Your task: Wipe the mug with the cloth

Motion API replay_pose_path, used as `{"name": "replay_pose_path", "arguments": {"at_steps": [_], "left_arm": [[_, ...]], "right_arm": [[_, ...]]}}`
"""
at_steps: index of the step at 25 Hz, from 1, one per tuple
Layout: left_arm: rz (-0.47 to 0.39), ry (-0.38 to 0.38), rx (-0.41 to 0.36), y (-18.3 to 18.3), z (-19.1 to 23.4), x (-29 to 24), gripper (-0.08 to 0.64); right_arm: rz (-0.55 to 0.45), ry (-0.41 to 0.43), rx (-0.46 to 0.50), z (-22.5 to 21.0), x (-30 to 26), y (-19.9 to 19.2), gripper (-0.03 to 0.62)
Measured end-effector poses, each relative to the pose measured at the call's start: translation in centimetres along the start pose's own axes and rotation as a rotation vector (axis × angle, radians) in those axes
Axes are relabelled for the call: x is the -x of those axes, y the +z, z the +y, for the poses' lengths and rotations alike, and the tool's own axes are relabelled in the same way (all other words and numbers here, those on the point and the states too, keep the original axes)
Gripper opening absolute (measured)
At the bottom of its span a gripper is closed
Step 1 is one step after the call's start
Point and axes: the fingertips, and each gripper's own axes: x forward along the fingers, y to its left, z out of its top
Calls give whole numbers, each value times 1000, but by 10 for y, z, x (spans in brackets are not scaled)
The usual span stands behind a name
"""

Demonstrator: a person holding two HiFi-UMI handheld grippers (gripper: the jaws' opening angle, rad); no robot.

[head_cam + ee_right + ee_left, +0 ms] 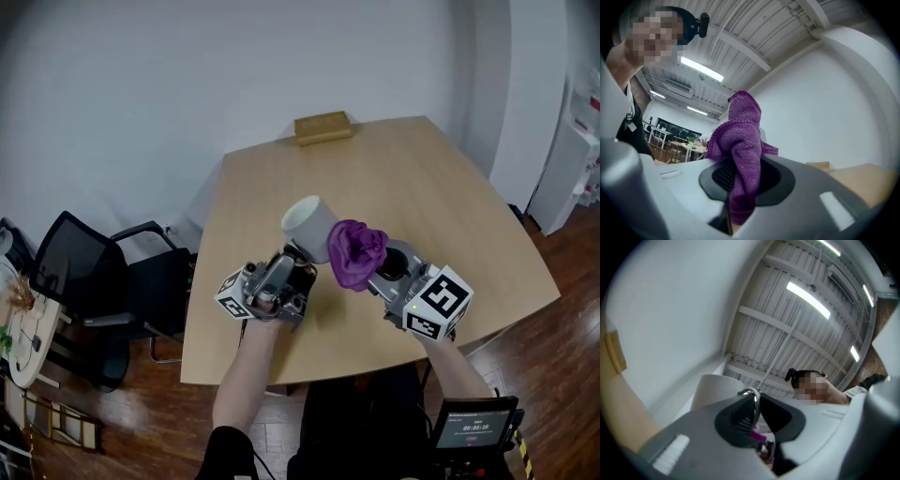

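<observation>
while the head view shows the white mug (pixel 307 227) held tilted over the near worktop (pixel 450 178) with the purple cloth (pixel 356 251) against its right side, only the view from the left tool (pixel 294 262) shows its jaws clenched on the mug's thin handle (pixel 753 399). the view from the right tool (pixel 377 274) shows its jaws grasping the cloth, whose bunched top hides nearly all the mug. a wooden block (pixel 322 127) lies at the worktop's far edge.
</observation>
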Motion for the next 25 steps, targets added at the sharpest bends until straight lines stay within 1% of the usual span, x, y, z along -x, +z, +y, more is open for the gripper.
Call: {"name": "replay_pose_path", "arguments": {"at_steps": [2, 3, 4, 5, 7, 9, 10, 12, 13, 15, 17, 19, 22, 23, 24, 25], "left_arm": [[-17, -10, 7, 2, -1, 1, 56], [-22, -22, 10, 3, -3, 0, 57], [-24, -38, 11, 4, -7, -2, 56], [-21, -56, 11, 4, -11, -5, 56], [-3, -94, 9, 2, -18, -9, 57], [26, -128, 7, -6, -24, -13, 57], [41, -142, 6, -10, -27, -14, 58], [61, -166, 5, -19, -33, -17, 58], [65, -176, 3, -22, -35, -19, 58], [65, -188, -4, -25, -38, -19, 58], [56, -194, -12, -22, -39, -17, 58], [51, -195, -24, -18, -39, -14, 58], [44, -200, -33, -10, -40, -10, 58], [42, -206, -34, -8, -42, -10, 58], [46, -212, -36, -8, -44, -11, 58], [57, -218, -39, -10, -46, -13, 58]], "right_arm": [[47, -36, -66, -14, 11, -23, 67], [41, -54, -105, -22, 16, -24, 67], [10, -65, -140, -29, 19, -16, 67], [-40, -64, -167, -34, 21, -1, 67], [-162, -25, -189, -38, 20, 43, 67], [-255, 50, -186, -32, 14, 84, 67], [-275, 91, -171, -25, 10, 98, 67], [-261, 156, -116, -7, 1, 110, 67], [-240, 173, -89, 0, -2, 108, 67], [-215, 170, -72, 7, -1, 96, 67], [-211, 145, -113, 3, 7, 77, 66], [-189, 123, -187, -4, 15, 51, 66], [-74, 77, -267, -19, 21, 5, 66], [-48, 57, -280, -24, 23, -2, 67], [-49, 43, -291, -30, 25, 0, 67], [-78, 42, -298, -33, 27, 11, 67]]}}
